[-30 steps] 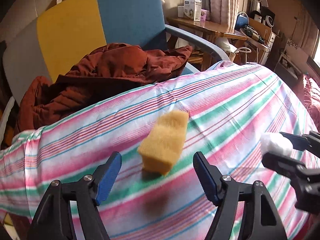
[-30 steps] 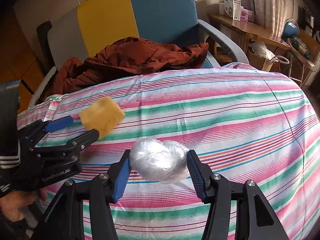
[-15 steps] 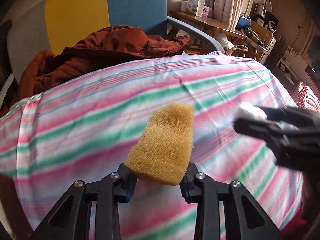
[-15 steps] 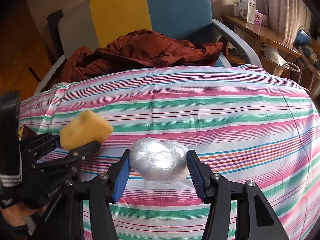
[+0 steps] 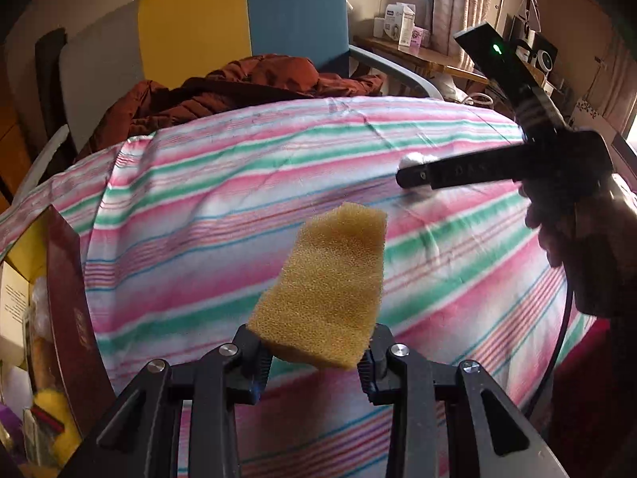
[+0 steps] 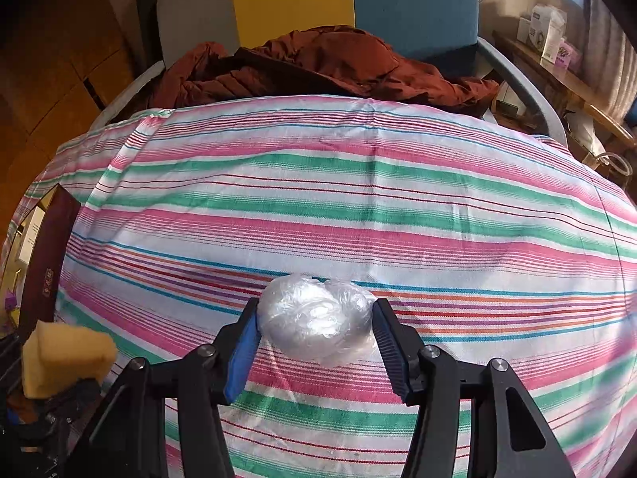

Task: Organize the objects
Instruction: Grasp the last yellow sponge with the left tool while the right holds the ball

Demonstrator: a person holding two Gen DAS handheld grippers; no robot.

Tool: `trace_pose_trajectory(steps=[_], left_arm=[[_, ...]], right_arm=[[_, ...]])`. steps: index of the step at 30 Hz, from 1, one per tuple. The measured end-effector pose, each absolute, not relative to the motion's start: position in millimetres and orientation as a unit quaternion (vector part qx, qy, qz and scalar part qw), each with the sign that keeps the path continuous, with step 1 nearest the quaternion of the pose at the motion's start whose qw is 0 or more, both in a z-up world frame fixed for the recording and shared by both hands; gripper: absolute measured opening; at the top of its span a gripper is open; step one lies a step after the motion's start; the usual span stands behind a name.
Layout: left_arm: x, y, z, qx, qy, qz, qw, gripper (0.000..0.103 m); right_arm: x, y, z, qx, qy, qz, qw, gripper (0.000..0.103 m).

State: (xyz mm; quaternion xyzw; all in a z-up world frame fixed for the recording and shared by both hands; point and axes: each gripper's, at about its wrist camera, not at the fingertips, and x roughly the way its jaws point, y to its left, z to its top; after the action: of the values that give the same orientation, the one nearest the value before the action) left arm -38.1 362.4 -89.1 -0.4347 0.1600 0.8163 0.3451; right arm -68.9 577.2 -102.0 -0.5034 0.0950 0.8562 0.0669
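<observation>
Left gripper [image 5: 314, 358] jaws pinching yellow porous foam sponge [image 5: 326, 283] at its lower end: light, squashy. Right gripper [image 6: 316, 338] jaws pinching crinkled clear plastic-wrap ball [image 6: 316, 320], lower centre: light, slippery, crushable.

The left gripper [image 5: 314, 358] pinches a yellow sponge [image 5: 330, 286] above the striped cloth [image 5: 239, 183]. A brown box [image 5: 67, 298] stands at the cloth's left edge.

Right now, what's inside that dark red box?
Through the open top of the dark red box something yellow and something white show. Its wall hides whatever lies deeper.
</observation>
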Motion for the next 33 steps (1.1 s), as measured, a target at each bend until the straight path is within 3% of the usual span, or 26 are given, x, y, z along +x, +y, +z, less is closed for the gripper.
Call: trace_pose_trajectory(steps=[21,33], left_arm=[[-38.2,370.3,-113.7,-0.432,0.167,0.81,0.36,0.033],[-16.0,332.2,-54.0,-0.405,0.137,0.812,0.398,0.032]], right_arm=[[-71.0,578.8,-102.5,-0.498,0.104,0.859,0.063,0.056],[-74.5,531.4,-101.9,-0.528,0.097,0.843,0.03,0.056]])
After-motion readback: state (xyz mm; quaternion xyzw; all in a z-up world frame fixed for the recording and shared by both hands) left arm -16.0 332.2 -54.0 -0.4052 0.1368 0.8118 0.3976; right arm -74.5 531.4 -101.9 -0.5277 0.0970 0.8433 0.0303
